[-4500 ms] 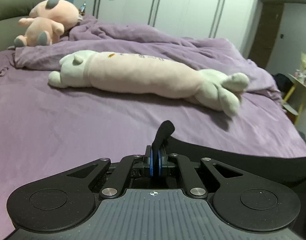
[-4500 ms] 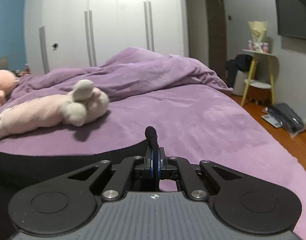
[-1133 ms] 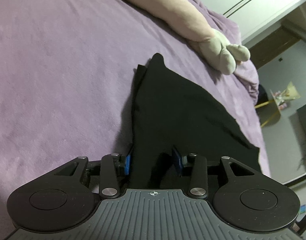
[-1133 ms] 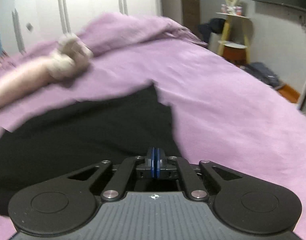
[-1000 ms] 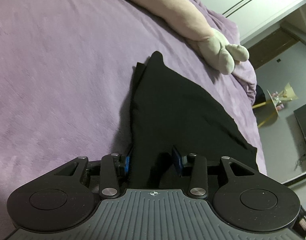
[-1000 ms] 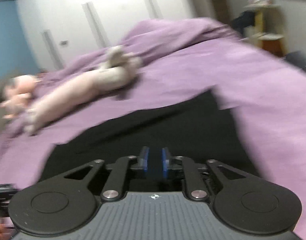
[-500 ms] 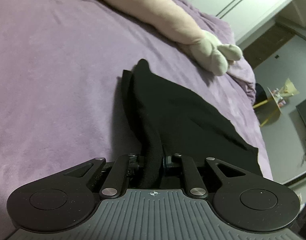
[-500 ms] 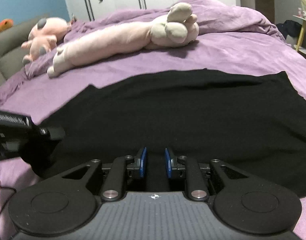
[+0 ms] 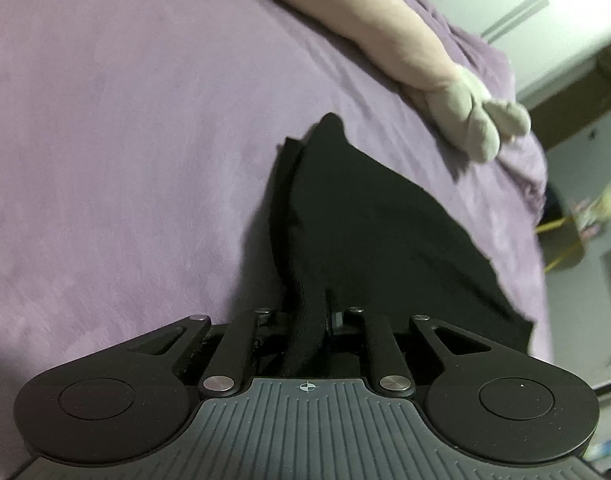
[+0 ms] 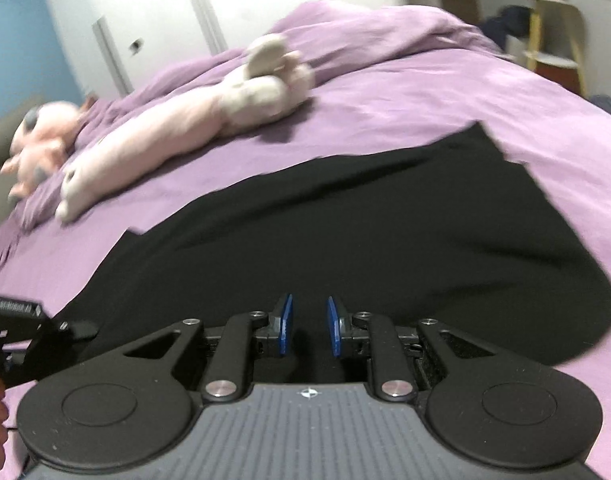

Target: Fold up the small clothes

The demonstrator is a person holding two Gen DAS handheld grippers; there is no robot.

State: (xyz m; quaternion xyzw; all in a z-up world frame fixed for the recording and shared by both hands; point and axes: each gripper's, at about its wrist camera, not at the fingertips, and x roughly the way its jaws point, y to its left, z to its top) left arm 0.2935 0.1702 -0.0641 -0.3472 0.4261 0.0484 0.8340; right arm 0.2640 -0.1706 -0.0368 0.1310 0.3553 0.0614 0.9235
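Observation:
A black garment [image 9: 369, 216] lies spread on the purple bed [image 9: 105, 140]. My left gripper [image 9: 309, 320] is shut on the garment's near left edge, and a ridge of black cloth rises between its jaws. In the right wrist view the garment [image 10: 345, 232] fills the middle. My right gripper [image 10: 308, 326] is open, blue pads [image 10: 284, 322] apart, just over the garment's near edge and holding nothing. The left gripper's body [image 10: 21, 320] shows at the left edge of that view.
A long pink plush toy [image 10: 185, 120] lies across the bed behind the garment; it also shows in the left wrist view [image 9: 385, 36]. A second pink plush [image 10: 41, 140] sits far left. Bunched purple duvet [image 10: 365, 36], white wardrobes and a yellow stool [image 10: 553, 36] stand behind.
My left gripper closed on the garment's edge and now holds it. My right gripper let go of the cloth, opened wider and swung over the garment's near edge.

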